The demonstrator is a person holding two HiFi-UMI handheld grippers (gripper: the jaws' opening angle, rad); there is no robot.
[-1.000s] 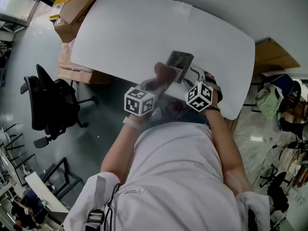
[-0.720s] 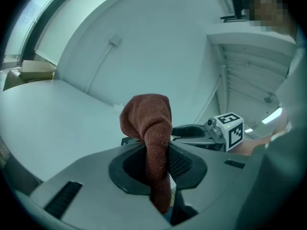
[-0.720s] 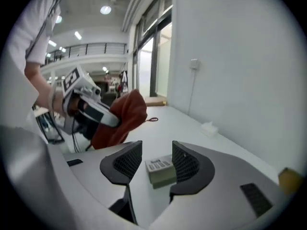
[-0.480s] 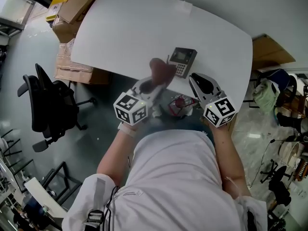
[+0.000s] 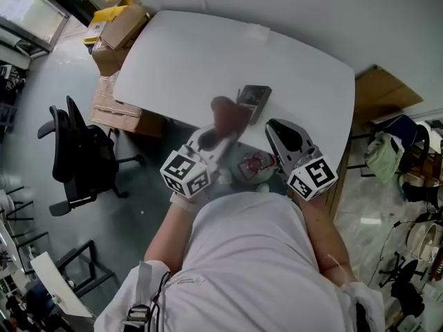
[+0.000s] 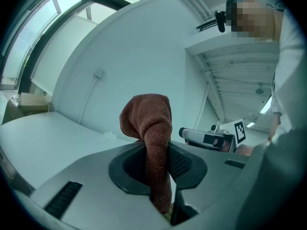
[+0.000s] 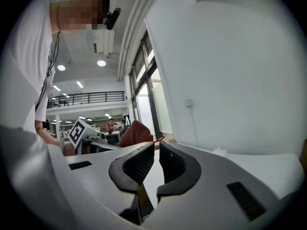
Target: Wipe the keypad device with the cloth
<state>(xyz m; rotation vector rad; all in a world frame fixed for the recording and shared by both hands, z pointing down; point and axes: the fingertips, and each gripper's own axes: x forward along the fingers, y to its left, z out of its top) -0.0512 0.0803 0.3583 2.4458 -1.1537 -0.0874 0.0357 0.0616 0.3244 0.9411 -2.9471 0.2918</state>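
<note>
The dark keypad device lies on the white table near its front edge, untouched. My left gripper is shut on a reddish-brown cloth that sticks up out of its jaws, held in the air just short of the device. My right gripper hovers right of the device over the table's front edge. In the right gripper view its jaws have just been closing and now stand shut with nothing between them. The cloth shows beyond them to the left.
Cardboard boxes are stacked on the floor left of the table, with a black office chair nearer me. A brown board leans at the table's right end. A small white scrap lies on the far table edge.
Both grippers drew back from the keypad device and rose toward me. The device, first between the grippers, now lies alone on the table. The cloth stayed in the left gripper.
</note>
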